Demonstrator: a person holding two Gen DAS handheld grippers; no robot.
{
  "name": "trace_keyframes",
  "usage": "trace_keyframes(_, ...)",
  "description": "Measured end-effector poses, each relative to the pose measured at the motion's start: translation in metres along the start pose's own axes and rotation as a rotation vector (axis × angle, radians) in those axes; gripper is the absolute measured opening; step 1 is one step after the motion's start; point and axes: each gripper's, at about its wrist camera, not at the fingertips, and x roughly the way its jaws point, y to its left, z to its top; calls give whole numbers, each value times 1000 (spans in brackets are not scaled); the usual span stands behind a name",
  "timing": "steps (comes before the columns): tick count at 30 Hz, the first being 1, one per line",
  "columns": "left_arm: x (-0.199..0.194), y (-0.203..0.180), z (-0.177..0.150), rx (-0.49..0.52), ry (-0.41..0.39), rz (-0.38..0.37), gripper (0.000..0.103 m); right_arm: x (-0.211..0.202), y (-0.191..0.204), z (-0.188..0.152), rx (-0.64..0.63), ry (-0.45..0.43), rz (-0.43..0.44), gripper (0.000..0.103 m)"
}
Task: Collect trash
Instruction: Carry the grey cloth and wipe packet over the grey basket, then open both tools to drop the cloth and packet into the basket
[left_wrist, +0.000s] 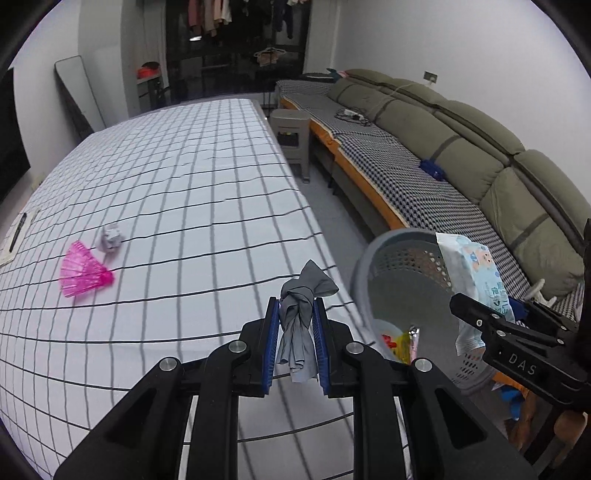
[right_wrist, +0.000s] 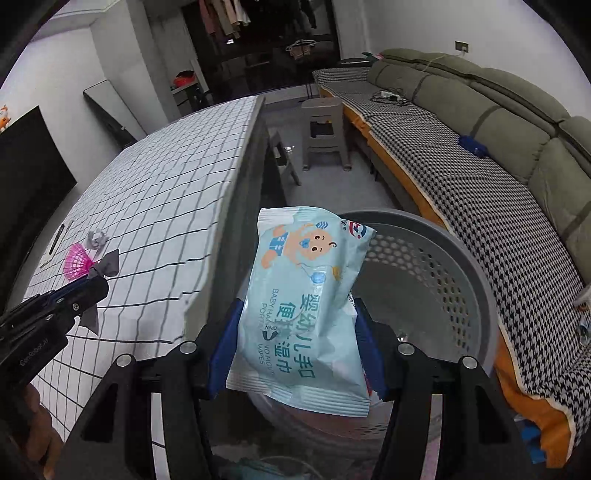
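Nearest the lens in the left wrist view, the left gripper (left_wrist: 295, 347) has its blue pads clamped tight on a crumpled grey rag (left_wrist: 301, 317), low in the centre of the frame, over the edge of the table under a white cloth with a black grid (left_wrist: 177, 177). Likewise in the right wrist view, the right gripper (right_wrist: 295, 347) holds a pale blue soft pack of baby wipes (right_wrist: 303, 306) across its width, jaws about half spread, at bottom centre, above the round grey perforated plastic basket (right_wrist: 458, 280) that stands beside the table. Some bright wrappers (left_wrist: 400, 341) already lie on the basket floor, at lower right of the left view, so part of the collecting looks done. Neither held item is dropped in yet; the pack hangs over the rim, the rag is short of it. Farther off, at the left of both views, a pink plastic shuttlecock (left_wrist: 83, 271) and a small crumpled grey paper ball (left_wrist: 111, 239) lie just beside each other on the cloth, waiting to be picked up.
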Motion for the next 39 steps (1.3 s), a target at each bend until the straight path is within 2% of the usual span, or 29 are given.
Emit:
trace_keyframes(4,13,-42,5,69,20,-35,19,-6,-33,-5,39,-7,-33,57)
trace_keyframes(10,34,-85,11,122,49,-73,19,0,-58,-8,59,13,-47,57)
trace_keyframes(23,62,-120,19,171,91,-69,20,14,-91,-8,112,22,-25,57)
trace_keyframes(26,64,-122,19,166,100,-67,27,12,-93,-9,112,13,-20,58)
trace_keyframes(28,64,-121,19,158,106,-59,39,10,-93,-8,115,4,-21,64)
trace_keyframes(29,63,-119,18,153,105,-55,55,9,-94,-8,117,-1,-19,69)
trace_keyframes(30,62,-118,18,147,98,-49,70,8,-95,-9,120,-4,-18,69)
trace_keyframes(39,55,-112,16,141,76,-23,72,6,-97,-13,139,-17,-24,69)
